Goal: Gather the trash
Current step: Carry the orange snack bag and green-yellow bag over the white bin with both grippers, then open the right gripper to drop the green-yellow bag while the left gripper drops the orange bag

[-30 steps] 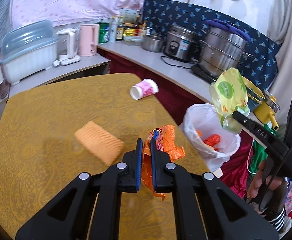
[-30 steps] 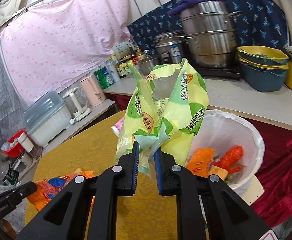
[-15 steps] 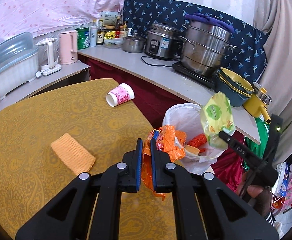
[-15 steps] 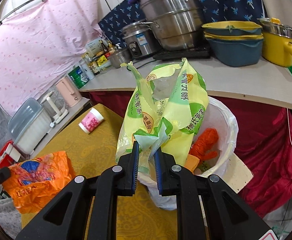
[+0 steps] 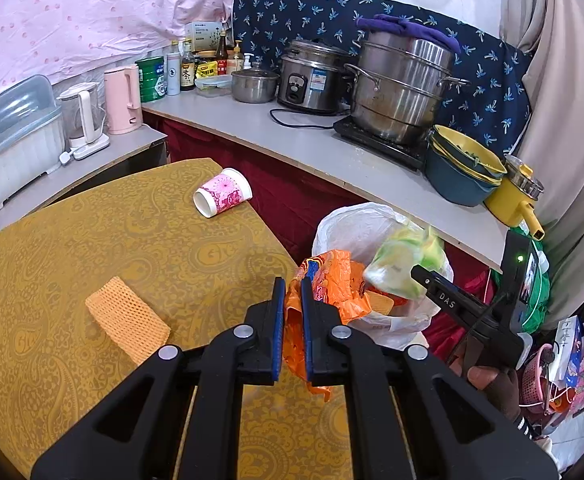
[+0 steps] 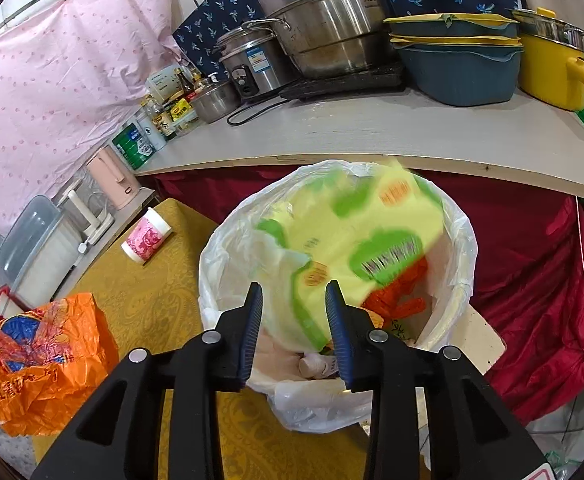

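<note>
Landmark: one white-lined trash bin [image 6: 458, 240], standing at the table's edge, below the grey counter [image 6: 372, 132]. Right gripper [image 6: 294, 312]: jaws spread wide apart, nothing between them, positioned directly over the near rim of the bin. One yellow-green bag [image 6: 356, 236], blurred, lies inside the bin mouth, clear of both right fingers; orange scraps show beneath it in the bin. Left gripper [image 5: 292, 312]: jaws pressed together, pinching one orange bag [image 5: 332, 288] that hangs between and below the fingers, just beside the bin on its table side; from the right wrist view the same orange bag [image 6: 39, 360] sits well to the left of the bin, over the yellow patterned table [image 5: 131, 248]. Loose items on the table, counted: one pink paper cup [image 5: 222, 197] lying on its side, beyond the bin toward the far table corner; one orange mesh cloth [image 5: 127, 319] lying flat, farther from the bin than the left gripper. Behind the bin on the counter: one large steel steamer [image 5: 400, 84], one rice cooker [image 5: 312, 76], one yellow pot [image 5: 516, 204].
</note>
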`<control>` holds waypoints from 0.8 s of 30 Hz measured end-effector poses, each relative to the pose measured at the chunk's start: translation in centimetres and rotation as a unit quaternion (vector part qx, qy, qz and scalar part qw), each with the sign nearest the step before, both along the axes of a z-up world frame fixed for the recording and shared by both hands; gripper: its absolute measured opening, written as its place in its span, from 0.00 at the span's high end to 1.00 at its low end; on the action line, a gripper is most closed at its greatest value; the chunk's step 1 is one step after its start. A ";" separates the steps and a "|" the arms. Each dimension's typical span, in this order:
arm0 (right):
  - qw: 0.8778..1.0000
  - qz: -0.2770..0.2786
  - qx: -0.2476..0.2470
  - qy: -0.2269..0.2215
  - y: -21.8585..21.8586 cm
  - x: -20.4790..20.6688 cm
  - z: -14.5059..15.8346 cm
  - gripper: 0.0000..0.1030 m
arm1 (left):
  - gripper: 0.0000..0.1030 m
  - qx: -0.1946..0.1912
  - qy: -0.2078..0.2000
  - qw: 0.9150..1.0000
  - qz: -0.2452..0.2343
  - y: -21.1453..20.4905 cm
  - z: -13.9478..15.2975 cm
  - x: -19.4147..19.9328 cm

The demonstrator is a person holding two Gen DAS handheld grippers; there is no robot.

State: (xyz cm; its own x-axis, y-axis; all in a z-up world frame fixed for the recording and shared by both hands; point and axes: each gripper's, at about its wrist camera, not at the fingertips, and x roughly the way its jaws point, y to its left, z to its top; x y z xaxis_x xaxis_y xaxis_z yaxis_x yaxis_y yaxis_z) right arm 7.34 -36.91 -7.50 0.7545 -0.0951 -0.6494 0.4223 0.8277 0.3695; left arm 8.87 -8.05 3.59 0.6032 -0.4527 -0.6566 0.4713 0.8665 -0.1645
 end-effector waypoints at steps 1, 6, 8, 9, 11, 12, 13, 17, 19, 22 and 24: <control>1.000 -0.002 0.002 -0.001 -0.1 -0.1 0.0 0.64 | 0.93 0.000 0.000 1.000 -0.001 -0.1 0.0 0.1; 1.000 -0.008 0.005 -0.004 -0.5 -1.0 0.1 0.62 | 0.93 0.003 0.001 1.000 -0.011 -1.2 -0.1 0.6; 1.000 -0.011 0.006 -0.005 -0.7 -1.6 0.2 0.62 | 0.93 0.003 0.001 1.000 -0.017 -2.0 -0.2 0.8; 1.000 -0.012 0.007 -0.006 -0.8 -2.0 0.3 0.62 | 0.93 0.002 0.002 1.000 -0.020 -2.4 -0.2 0.9; 1.000 -0.016 0.006 -0.008 -1.0 -2.5 0.7 0.61 | 0.93 0.001 0.002 1.000 -0.027 -3.2 -0.2 1.1; 1.000 -0.018 0.005 -0.010 -1.2 -2.9 0.9 0.61 | 0.93 0.000 0.001 1.000 -0.030 -3.6 -0.1 1.2; 1.000 -0.020 0.004 -0.012 -1.3 -3.3 1.1 0.60 | 0.93 -0.002 0.000 0.999 -0.035 -4.3 -0.1 1.4; 1.000 -0.025 0.002 -0.018 -1.8 -4.3 1.9 0.59 | 0.93 -0.006 0.001 0.999 -0.053 -6.9 0.0 2.1; 0.999 -0.029 0.000 -0.020 -2.2 -4.7 2.1 0.59 | 0.93 -0.009 0.003 0.998 -0.061 -8.2 -0.1 2.4; 0.999 -0.035 0.002 -0.021 -2.7 -5.0 2.1 0.59 | 0.93 -0.012 0.002 0.997 -0.072 -10.2 -0.3 2.8; 0.999 -0.039 0.002 -0.019 -3.1 -5.1 2.0 0.59 | 0.93 -0.015 0.004 0.997 -0.079 -11.5 -0.4 3.1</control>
State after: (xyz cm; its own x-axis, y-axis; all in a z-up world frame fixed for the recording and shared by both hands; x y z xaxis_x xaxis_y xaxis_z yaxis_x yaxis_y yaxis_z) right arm 2.26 -39.98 -5.51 0.7689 -0.1513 -0.6212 0.4709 0.7912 0.3902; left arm 11.98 -19.58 3.15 0.5184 -0.5604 -0.6459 0.5995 0.7768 -0.1928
